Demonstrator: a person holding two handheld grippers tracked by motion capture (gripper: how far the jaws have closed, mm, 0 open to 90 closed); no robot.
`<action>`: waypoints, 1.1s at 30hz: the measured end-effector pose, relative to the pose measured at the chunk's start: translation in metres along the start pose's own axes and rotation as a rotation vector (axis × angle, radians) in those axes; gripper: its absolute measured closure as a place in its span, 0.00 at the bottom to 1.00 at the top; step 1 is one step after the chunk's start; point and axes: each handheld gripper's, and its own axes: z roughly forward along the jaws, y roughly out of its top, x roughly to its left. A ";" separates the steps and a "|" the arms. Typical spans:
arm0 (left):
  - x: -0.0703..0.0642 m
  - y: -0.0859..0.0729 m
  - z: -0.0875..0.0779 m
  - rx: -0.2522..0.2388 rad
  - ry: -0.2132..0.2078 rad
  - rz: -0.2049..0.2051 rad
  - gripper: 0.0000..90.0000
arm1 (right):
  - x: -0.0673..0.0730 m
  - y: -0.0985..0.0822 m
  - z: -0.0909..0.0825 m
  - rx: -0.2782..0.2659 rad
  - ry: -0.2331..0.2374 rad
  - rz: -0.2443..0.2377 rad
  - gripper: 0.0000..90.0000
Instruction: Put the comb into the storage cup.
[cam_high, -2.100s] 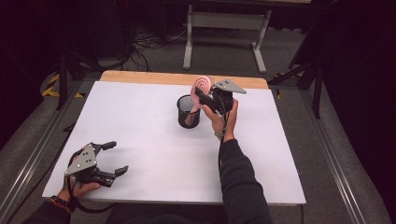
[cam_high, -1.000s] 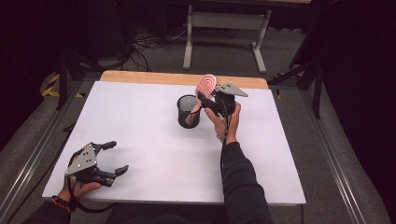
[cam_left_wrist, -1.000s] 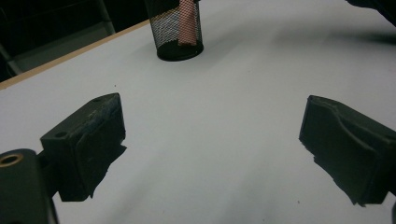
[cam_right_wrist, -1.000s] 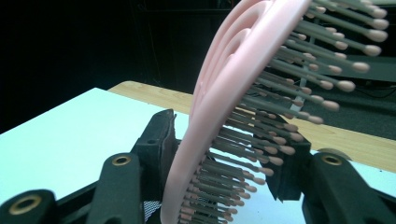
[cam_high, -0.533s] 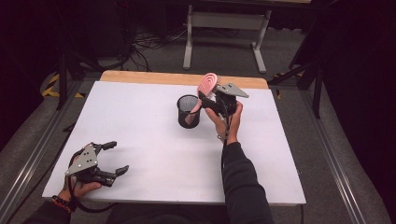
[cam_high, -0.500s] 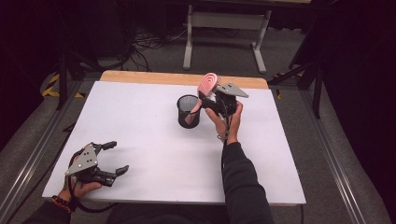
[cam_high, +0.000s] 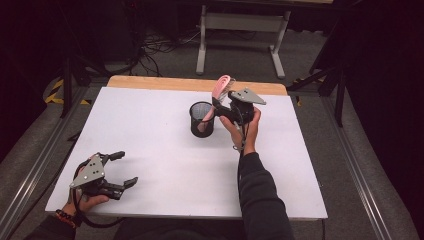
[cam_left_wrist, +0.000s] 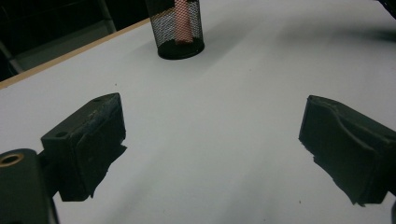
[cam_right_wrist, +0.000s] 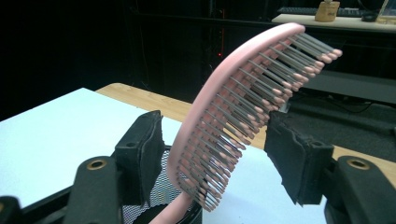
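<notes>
Overhead, black wire-mesh cup (cam_high: 201, 119) stands on the white surface (cam_high: 150, 150), pink plastic hairbrush (cam_high: 220, 87) leaning out of it, handle inside; right hand-held gripper (cam_high: 220, 107) sits beside it; left hand-held gripper (cam_high: 122, 169) lies released near the front edge; left gripper view: jaws wide apart, cup (cam_left_wrist: 180, 28) ahead; right gripper view: brush (cam_right_wrist: 233, 116) between parted jaws, ungripped.

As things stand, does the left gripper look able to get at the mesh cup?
Probably yes: the left gripper is open, and only bare table lies between it and the mesh cup.
</notes>
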 end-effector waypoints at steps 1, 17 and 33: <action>0.000 0.000 0.000 0.000 0.000 0.000 0.09 | 0.002 0.001 -0.001 -0.004 0.004 -0.010 0.42; 0.000 0.000 0.000 -0.001 -0.004 0.000 0.09 | 0.007 0.006 -0.007 -0.015 0.007 -0.034 0.41; -0.001 0.000 0.001 0.004 -0.008 0.000 0.09 | 0.008 0.011 -0.014 -0.022 0.006 -0.063 0.41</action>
